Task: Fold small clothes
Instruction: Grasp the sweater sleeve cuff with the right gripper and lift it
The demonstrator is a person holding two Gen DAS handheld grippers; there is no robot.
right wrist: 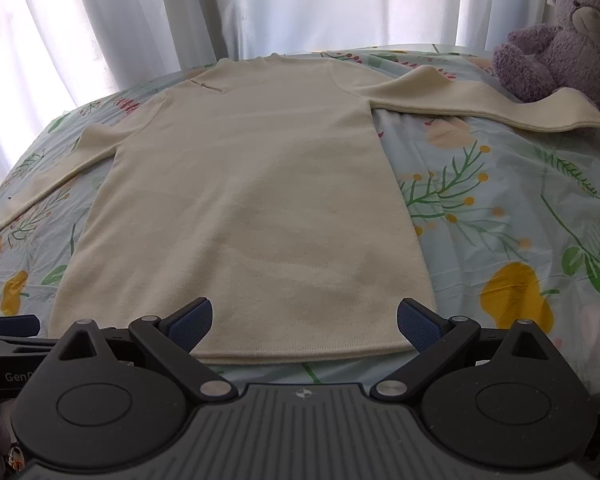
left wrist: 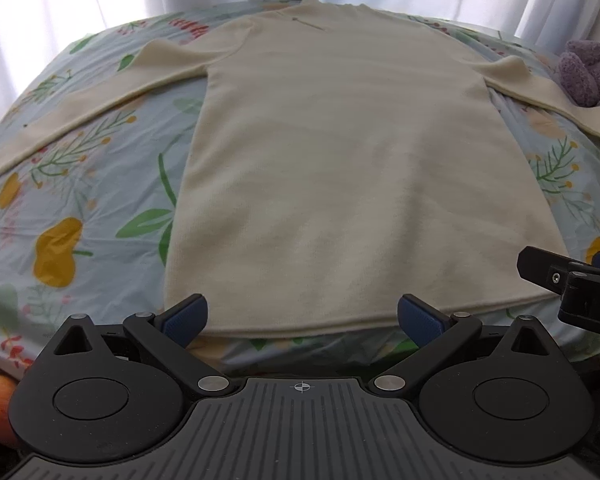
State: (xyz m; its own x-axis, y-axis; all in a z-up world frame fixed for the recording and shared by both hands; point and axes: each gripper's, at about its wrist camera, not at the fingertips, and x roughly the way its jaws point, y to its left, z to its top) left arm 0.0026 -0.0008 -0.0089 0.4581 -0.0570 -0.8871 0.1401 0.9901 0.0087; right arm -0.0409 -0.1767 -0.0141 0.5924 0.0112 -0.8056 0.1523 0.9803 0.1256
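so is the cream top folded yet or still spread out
Spread out. The cream top lies flat on the floral sheet, both sleeves stretched sideways, hem unfolded near the open hand-held grippers.

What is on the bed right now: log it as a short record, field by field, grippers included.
surface: bed with floral sheet
garment: cream sweater, spread flat, unfolded, hem nearest the grippers
sleeves: both spread outward to the sides
right sleeve: its cuff reaches the purple teddy bear
backdrop: white curtains
left gripper: open, at the hem, holding nothing
right gripper: open, at the hem, holding nothing
task state: no fold made yet
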